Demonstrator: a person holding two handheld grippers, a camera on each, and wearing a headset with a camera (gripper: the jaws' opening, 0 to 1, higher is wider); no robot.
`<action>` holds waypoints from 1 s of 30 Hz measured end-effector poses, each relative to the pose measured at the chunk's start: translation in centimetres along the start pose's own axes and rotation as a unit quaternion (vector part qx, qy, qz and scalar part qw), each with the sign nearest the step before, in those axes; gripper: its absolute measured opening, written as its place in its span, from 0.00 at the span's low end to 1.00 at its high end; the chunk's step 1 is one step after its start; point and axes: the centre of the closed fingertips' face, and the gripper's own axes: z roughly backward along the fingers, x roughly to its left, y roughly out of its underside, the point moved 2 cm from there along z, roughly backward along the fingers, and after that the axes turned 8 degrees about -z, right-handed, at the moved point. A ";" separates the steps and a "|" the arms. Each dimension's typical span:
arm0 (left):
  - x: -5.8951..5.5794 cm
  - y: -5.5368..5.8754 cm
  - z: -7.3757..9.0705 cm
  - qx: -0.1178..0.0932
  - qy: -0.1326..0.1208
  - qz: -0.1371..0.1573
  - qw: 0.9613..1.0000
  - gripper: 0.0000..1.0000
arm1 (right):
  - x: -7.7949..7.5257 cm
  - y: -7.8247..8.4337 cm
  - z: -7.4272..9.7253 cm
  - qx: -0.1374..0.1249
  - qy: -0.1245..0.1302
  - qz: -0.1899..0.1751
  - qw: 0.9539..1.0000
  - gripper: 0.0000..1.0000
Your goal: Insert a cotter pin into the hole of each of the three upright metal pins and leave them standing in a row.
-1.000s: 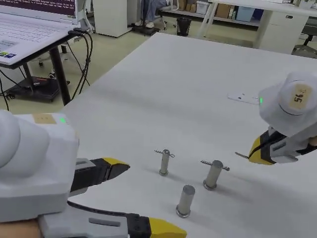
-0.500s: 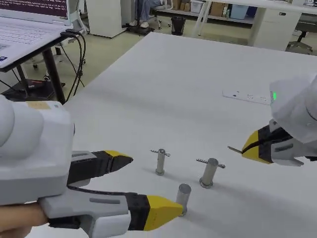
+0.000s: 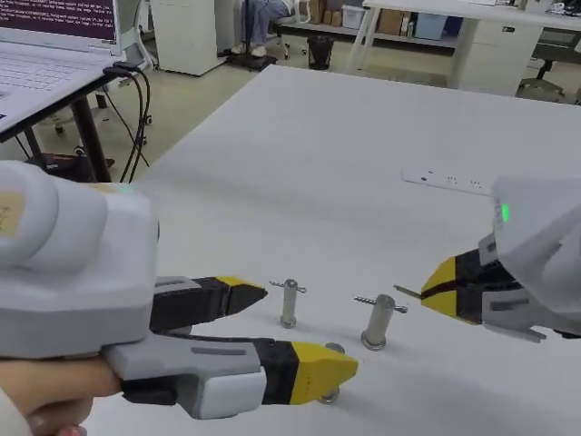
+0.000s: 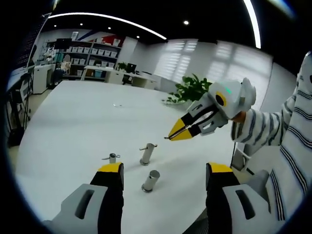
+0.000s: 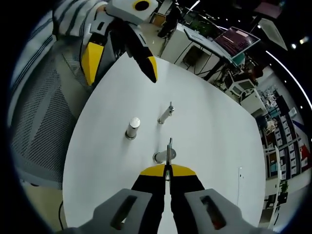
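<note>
We see the right gripper (image 3: 427,295) with its jaws pressed together on a loose cotter pin (image 3: 408,292). The pin's thin end sticks out past the yellow tips, above the white workbench (image 3: 300,154).

Three metal pins stand upright on the bench, close together in a loose triangle rather than a row. The first metal pin (image 3: 289,309) and the second metal pin (image 3: 375,325) each have one of the fitted cotter pins (image 3: 288,287) lying crosswise through the top. The third metal pin (image 4: 151,180) stands nearest us with nothing through it.

The loose cotter pin points at the second metal pin. In the right gripper view the two overlap, so we cannot tell whether they touch; the head view suggests a small gap.

The left gripper (image 4: 165,168) hangs low over the near edge with its jaws spread wide and nothing between them. In the head view, its lower jaw covers part of the third metal pin.
</note>
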 end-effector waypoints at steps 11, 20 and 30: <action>-0.5 -0.6 -1.5 -0.003 0.019 0.006 1.000 0.58 | 2.3 -2.4 0.3 -0.023 -0.003 0.029 0.999 0.00; -0.8 -0.5 -2.2 -0.001 0.032 0.021 0.999 0.45 | 3.5 -3.7 0.4 -0.034 -0.007 0.044 0.998 0.00; -1.0 -0.3 -2.7 -0.001 0.044 0.042 0.998 0.21 | 4.2 -4.5 0.7 -0.044 -0.007 0.054 0.998 0.00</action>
